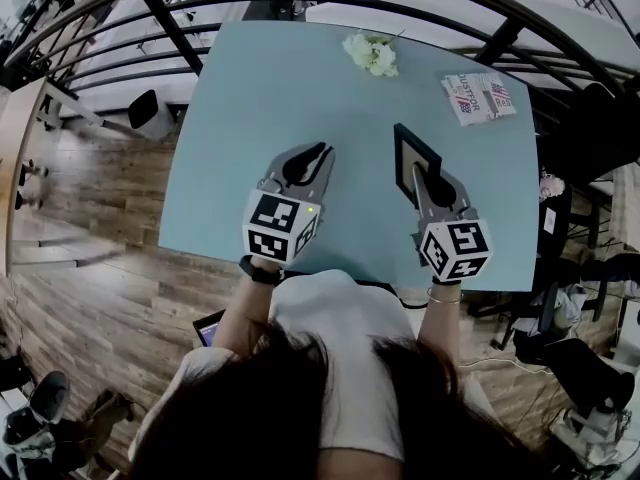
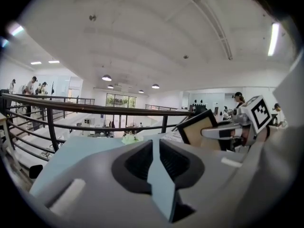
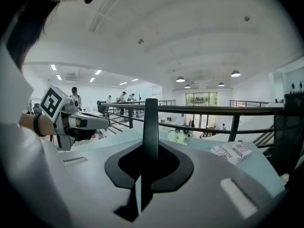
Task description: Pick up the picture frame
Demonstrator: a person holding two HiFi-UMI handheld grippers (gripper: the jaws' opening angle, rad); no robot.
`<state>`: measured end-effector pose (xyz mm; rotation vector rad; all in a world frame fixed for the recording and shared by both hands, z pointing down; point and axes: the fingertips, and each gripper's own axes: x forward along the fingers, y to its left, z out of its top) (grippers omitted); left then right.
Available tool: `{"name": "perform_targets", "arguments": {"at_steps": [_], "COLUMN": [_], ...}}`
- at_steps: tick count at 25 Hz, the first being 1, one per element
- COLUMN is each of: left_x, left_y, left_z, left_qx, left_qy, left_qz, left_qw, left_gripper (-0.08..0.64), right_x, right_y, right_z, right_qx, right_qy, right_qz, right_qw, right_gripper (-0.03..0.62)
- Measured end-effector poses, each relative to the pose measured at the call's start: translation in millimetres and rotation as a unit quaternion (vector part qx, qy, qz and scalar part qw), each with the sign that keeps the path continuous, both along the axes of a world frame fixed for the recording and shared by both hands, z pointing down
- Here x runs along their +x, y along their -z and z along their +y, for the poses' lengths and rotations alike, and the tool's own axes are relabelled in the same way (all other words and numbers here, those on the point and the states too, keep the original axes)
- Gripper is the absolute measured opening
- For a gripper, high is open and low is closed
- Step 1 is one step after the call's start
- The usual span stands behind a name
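Note:
The picture frame [image 1: 408, 156], black-edged and thin, hangs upright over the light blue table [image 1: 250, 108] on the right side. My right gripper [image 1: 428, 176] is shut on its near edge. In the right gripper view the frame [image 3: 150, 122] stands edge-on as a dark bar between the jaws of the right gripper [image 3: 150, 144]. Its tan back [image 2: 205, 129] shows in the left gripper view. My left gripper [image 1: 318, 153] hovers to the frame's left, apart from it. In its own view the left gripper [image 2: 156, 144] is shut with nothing between the jaws.
White flowers [image 1: 371, 53] lie at the table's far edge. A printed packet [image 1: 478, 98] sits at the far right corner. A black railing [image 1: 180, 38] curves behind the table. A chair [image 1: 150, 113] stands to the left on the wooden floor.

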<state>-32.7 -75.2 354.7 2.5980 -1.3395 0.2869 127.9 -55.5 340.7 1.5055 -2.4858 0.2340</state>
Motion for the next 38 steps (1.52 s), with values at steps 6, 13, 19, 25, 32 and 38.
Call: {"name": "perform_targets", "arguments": {"at_steps": [6,13,19,25,32,38], "left_x": [-8,-21,-37,-35,-26,-24], "left_y": [6,14,18,16,12,7], "left_z": [-3,-9,-15,-20,-22,-26], "left_qx": [0.044,0.069,0.088,0.077,0.068,0.060], "left_qy": [0.009,0.029,0.053,0.053,0.046,0.044], "left_qz": [-0.043,-0.040,0.001,0.007,0.011,0.010], "left_qw": [0.9981,0.9964,0.9948,0.9956,0.9966,0.9972], "left_gripper": [0.084,0.058,0.057,0.057,0.057,0.057], "right_x": [5,9,13,20,23,25], "right_y": [10,16,12,15,16,11], "right_z": [-1,-5,-11,-16,-18,-22], "right_qx": [0.041,0.067,0.073,0.081,0.082,0.074], "right_qy": [-0.016,-0.016,-0.017,-0.020,-0.020,-0.024], "right_qz": [0.023,0.020,0.016,-0.005,-0.008,-0.010], "right_qw": [0.999,0.997,0.997,0.997,0.996,0.997], "right_gripper": [0.012,0.012,0.011,0.012,0.012,0.011]}}
